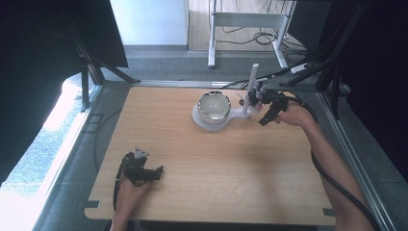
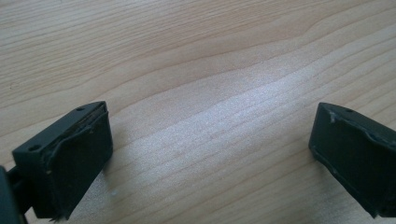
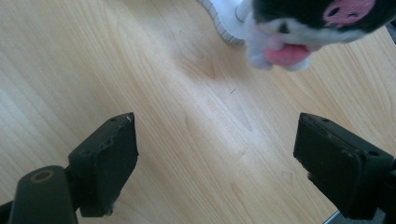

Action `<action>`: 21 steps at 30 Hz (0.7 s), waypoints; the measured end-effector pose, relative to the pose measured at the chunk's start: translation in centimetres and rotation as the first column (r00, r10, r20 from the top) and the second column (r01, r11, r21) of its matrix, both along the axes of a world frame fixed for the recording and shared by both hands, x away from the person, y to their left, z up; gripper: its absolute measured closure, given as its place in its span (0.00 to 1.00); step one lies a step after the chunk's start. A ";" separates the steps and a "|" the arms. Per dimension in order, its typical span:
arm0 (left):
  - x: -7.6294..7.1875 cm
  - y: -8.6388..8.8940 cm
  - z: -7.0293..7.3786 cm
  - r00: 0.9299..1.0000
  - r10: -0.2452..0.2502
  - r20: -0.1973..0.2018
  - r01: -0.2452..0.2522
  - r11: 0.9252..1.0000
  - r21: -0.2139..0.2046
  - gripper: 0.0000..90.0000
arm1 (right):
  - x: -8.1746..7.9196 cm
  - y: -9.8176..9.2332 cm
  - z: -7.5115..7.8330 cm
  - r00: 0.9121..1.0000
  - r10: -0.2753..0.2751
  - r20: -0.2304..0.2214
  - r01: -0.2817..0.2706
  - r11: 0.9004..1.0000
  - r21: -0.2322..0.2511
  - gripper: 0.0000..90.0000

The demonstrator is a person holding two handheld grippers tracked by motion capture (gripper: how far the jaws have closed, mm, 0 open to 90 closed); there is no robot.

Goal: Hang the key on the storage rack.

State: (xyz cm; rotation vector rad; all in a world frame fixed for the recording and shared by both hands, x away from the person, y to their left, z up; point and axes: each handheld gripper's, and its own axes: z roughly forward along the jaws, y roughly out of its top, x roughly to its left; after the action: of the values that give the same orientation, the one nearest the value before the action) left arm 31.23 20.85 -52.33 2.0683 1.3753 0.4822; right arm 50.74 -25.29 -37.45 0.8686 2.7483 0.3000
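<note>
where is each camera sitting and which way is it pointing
High view: above the person's side, looking forward and down on the wooden table; both forearms show, left tool near, right tool by the white stand holding a bowl.
Left gripper view: rides the left tool, facing bare tabletop; its two black jaws stand wide apart.
Right gripper view: rides the right tool, facing the table, open jaws below a blurred black, white and pink soft toy.
Shared: high and right gripper views both show the stand's base.
</note>
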 end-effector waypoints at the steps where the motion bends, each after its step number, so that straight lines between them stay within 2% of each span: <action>1: 0.0 0.0 0.0 1.000 0.000 0.000 0.000 1.000 0.000 0.00 | 0.0 0.0 0.0 1.000 0.000 0.000 0.000 1.000 0.000 0.15; 7: 0.0 0.1 0.0 1.000 0.009 0.005 -0.009 1.000 -0.004 0.01 | -1.5 -0.4 0.1 1.000 0.005 0.014 -0.005 1.000 0.012 0.15; 12: -0.1 0.1 0.0 1.000 0.017 0.009 -0.017 1.000 -0.007 0.03 | -2.9 -0.7 0.1 1.000 0.014 0.026 -0.015 0.999 0.040 0.15; 13: -0.1 0.1 0.0 1.000 0.017 0.009 -0.017 1.000 -0.007 0.03 | -3.5 -0.8 -0.1 0.999 0.022 0.032 -0.023 0.999 0.048 0.15; 21: -0.1 0.1 0.0 1.000 0.015 0.008 -0.015 1.000 -0.005 0.03 | -5.2 -0.9 -0.7 0.998 0.047 0.047 -0.050 0.996 0.070 0.15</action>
State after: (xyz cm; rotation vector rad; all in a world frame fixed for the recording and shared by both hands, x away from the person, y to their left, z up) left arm 31.16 20.97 -52.28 2.0510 1.3873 0.4922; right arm 45.50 -26.21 -38.11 0.8034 2.7351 0.4238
